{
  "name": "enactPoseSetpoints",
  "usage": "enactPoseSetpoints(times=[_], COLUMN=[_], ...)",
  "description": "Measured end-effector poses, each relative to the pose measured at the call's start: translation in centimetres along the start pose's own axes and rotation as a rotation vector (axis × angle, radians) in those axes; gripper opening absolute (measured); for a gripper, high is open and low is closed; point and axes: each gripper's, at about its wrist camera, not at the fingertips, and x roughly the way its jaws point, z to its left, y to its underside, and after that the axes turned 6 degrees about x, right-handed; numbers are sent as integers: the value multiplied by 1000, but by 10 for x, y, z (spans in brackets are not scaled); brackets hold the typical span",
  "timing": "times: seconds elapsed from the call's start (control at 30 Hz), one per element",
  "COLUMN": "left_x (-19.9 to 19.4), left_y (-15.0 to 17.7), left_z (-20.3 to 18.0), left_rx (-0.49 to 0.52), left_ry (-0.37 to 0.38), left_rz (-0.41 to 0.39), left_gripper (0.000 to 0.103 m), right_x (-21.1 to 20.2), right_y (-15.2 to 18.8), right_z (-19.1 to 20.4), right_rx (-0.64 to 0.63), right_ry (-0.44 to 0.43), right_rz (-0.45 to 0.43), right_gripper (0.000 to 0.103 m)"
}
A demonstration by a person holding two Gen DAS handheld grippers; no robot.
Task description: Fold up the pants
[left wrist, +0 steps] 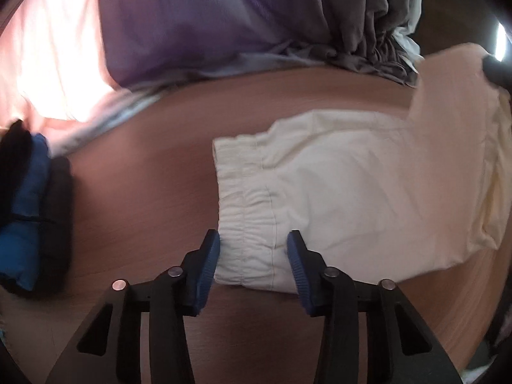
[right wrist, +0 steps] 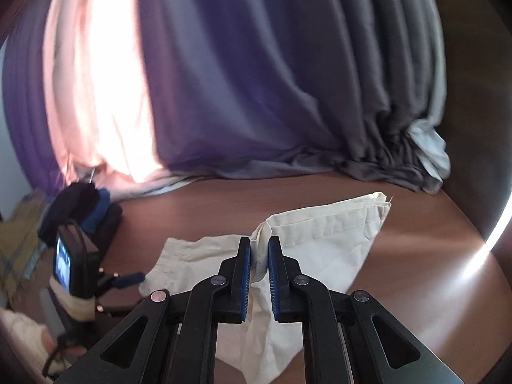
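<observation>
Cream pants [left wrist: 352,192] lie on the brown wooden table [left wrist: 144,192], elastic waistband toward my left gripper. My left gripper [left wrist: 253,240] is open, its blue pads on either side of the waistband's near corner. In the right wrist view my right gripper [right wrist: 259,249] is shut on a fold of the pants [right wrist: 320,243] near the leg hems and holds that end lifted off the table [right wrist: 416,256]. The left gripper [right wrist: 128,280] shows at the left of that view. The right gripper shows as a dark shape at the far right of the left wrist view [left wrist: 499,70].
A stack of folded dark and blue clothes [left wrist: 32,211] sits on the table's left side and also shows in the right wrist view [right wrist: 86,211]. Purple and grey curtains [right wrist: 256,80] hang behind the table and bunch on its far edge.
</observation>
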Motion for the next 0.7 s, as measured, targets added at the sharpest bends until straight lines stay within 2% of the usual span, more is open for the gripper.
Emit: enactPoseSetpoints(times=[0.07, 0.27, 0.4, 0.6, 0.7], left_x=[0, 0, -1, -3, -4], left_y=[4, 12, 17, 22, 21], left_z=[2, 7, 6, 6, 10], left_rx=[-14, -45, -57, -63, -76], left_ry=[27, 68, 74, 81, 106], left_rz=[-3, -29, -52, -79, -81], left_gripper=[42, 42, 42, 42, 43], right_x=[8, 31, 53, 86, 107], right_y=[1, 1, 3, 19, 27], right_z=[10, 44, 63, 96, 102], right_rx=[-44, -88, -88, -134, -135], right_ry=[-33, -212, -356, -497, -530], right_rz=[18, 97, 184, 301, 368], right_gripper=[12, 12, 12, 12, 12])
